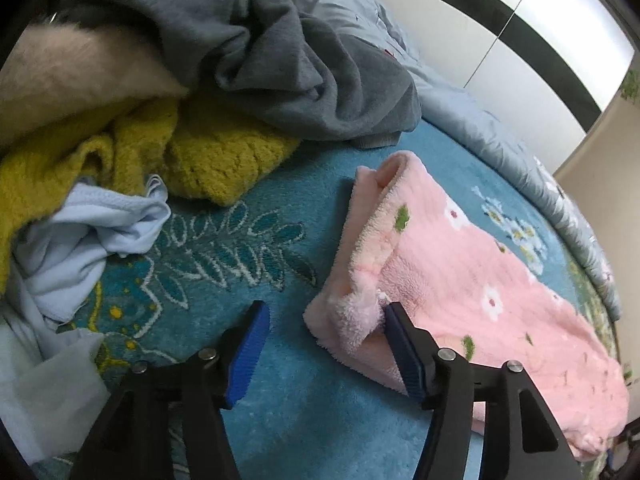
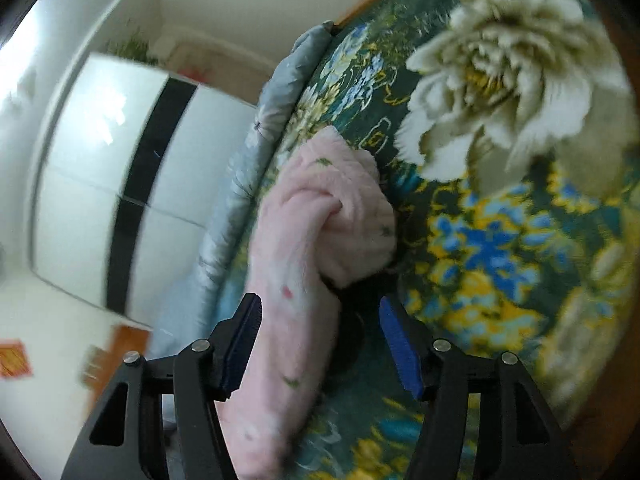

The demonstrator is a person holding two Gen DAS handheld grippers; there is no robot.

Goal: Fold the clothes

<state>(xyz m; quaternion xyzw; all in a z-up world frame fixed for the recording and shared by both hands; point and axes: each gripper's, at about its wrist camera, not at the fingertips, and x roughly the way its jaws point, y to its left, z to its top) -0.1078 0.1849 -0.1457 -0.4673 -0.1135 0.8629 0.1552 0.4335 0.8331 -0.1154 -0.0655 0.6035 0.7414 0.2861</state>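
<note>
A pink fleece garment (image 1: 460, 280) with small flowers lies folded on the teal blanket (image 1: 248, 252) in the left wrist view. My left gripper (image 1: 326, 348) is open beside its near corner. The right fingertip (image 1: 400, 340) touches the fleece edge, and the left fingertip (image 1: 250, 348) stands over bare blanket. In the blurred right wrist view, the pink garment (image 2: 320, 216) runs bunched from between the fingers up across the flowered blanket (image 2: 500, 240). My right gripper (image 2: 322, 344) is open, with the fleece close to its left finger (image 2: 244, 340).
A pile of clothes sits at the left: a grey sweatshirt (image 1: 280, 60), a yellow-green fleece (image 1: 208, 152), a pale blue garment (image 1: 80, 240) and a beige fluffy piece (image 1: 80, 68). A grey-blue quilt (image 1: 500, 148) borders the bed. A white wardrobe (image 2: 100, 184) stands beyond.
</note>
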